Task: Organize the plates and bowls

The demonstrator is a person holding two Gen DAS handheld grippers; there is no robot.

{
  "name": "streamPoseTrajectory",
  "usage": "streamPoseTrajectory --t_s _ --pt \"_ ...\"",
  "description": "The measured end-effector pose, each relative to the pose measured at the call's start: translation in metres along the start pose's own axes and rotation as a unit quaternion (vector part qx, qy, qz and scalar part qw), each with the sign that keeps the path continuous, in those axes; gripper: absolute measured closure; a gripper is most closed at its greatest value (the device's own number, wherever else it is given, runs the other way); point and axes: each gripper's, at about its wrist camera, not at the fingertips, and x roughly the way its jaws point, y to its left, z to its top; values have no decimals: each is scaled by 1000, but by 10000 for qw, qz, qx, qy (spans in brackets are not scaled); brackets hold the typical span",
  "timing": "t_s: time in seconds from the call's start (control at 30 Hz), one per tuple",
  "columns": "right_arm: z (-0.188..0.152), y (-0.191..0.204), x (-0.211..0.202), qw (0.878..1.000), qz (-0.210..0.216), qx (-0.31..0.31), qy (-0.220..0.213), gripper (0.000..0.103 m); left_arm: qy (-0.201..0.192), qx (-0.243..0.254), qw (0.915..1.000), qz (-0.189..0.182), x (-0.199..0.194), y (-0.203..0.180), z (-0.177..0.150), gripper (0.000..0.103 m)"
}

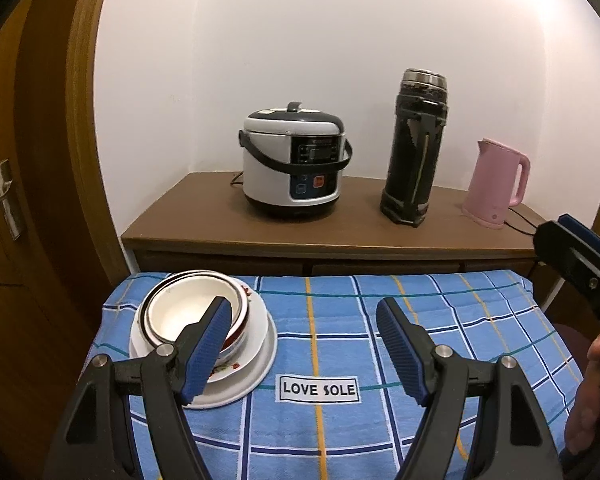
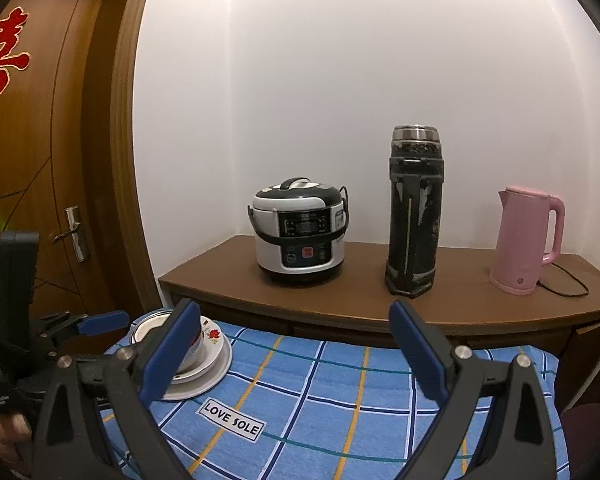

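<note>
A blue checked cloth (image 1: 380,320) with a "LOVE SOLE" label (image 1: 318,389) is covering the near worktop, carrying a stack of plates and bowls (image 1: 256,344) at its left. Behind, a wooden worktop (image 1: 204,216) is bearing a rice cooker (image 1: 292,160), a dark flask (image 1: 416,148) and a pink kettle (image 1: 496,184).

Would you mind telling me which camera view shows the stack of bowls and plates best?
The left wrist view: the stack of bowls and plates sits close, its white top bowl visible inside. In the right wrist view it is smaller and largely hidden behind a finger.
</note>
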Motion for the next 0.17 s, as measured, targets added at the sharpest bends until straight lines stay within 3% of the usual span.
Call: streamPoseTrajectory --t_s 0.17 --pt "-1 -5 -5 10000 -38 37 -25 6 -56 79 10000 23 -4 -8 0 26"
